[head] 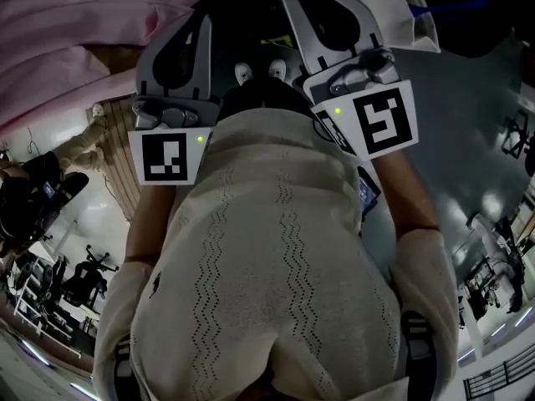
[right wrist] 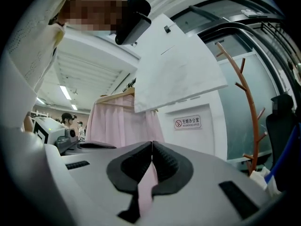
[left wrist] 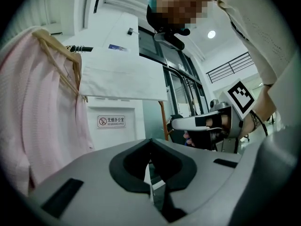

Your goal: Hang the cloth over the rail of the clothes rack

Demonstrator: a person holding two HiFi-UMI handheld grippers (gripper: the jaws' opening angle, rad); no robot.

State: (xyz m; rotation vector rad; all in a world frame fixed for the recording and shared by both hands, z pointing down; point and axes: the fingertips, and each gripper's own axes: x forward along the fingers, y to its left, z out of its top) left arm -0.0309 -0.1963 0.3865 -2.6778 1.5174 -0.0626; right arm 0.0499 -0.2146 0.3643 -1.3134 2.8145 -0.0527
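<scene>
R tongs (right wrist: 152, 147) were clamped on a strip of the pink cloth (right wrist: 146, 187). L tongs (left wrist: 150, 145) were closed too, w/ a pale sliver between, maybe its edge. It looked light, floppy, prob. slippy, so I'd pinch near the corners.

We lose the pink waffle-textured cloth (head: 75, 48) at the head view's top-left edge; pale sliver (left wrist: 149, 182) between the jaws of the left gripper (left wrist: 150, 142) too thin to name.

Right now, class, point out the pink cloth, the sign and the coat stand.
pink cloth (right wrist: 122, 125), right gripper view, hanging folds.
sign (right wrist: 187, 122), right gripper view, its middle.
coat stand (right wrist: 254, 126), right gripper view, its trunk.
</scene>
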